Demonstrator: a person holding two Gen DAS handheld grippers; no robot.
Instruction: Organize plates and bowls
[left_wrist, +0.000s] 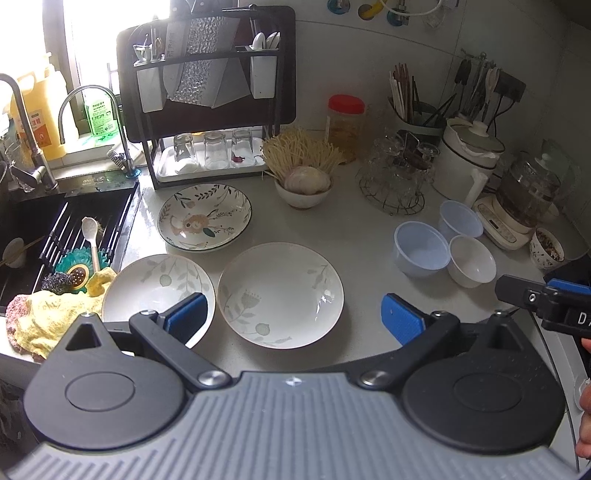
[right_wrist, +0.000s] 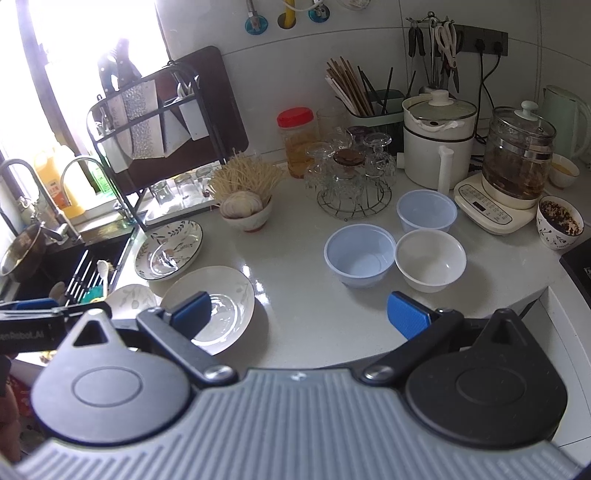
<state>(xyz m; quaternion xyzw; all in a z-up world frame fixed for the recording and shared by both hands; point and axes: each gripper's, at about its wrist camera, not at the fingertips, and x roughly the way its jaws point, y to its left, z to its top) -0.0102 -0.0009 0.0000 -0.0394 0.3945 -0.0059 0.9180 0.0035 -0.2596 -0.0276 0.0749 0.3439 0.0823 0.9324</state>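
Three plates lie on the white counter: a flower-patterned plate (left_wrist: 205, 217) at the back, a leaf-patterned white plate (left_wrist: 280, 293) in the middle and another white plate (left_wrist: 155, 284) to its left by the sink. Two pale blue plastic bowls (left_wrist: 421, 253) (left_wrist: 460, 219) and a white bowl (left_wrist: 472, 260) cluster to the right. My left gripper (left_wrist: 291, 319) hovers open over the near edge of the middle plate, holding nothing. My right gripper (right_wrist: 299, 314) is open above bare counter, between the middle plate (right_wrist: 221, 306) and the nearer blue bowl (right_wrist: 360, 256) with the white bowl (right_wrist: 430, 260) beside it.
A black sink (left_wrist: 55, 229) with a rack, spoon and sponges lies at the left, yellow cloth (left_wrist: 55, 314) beside it. A dish rack (left_wrist: 207, 110) with glasses, a bowl of garlic (left_wrist: 306, 184), a wire glass stand (left_wrist: 395, 177), pot and glass kettle (left_wrist: 524, 195) line the back.
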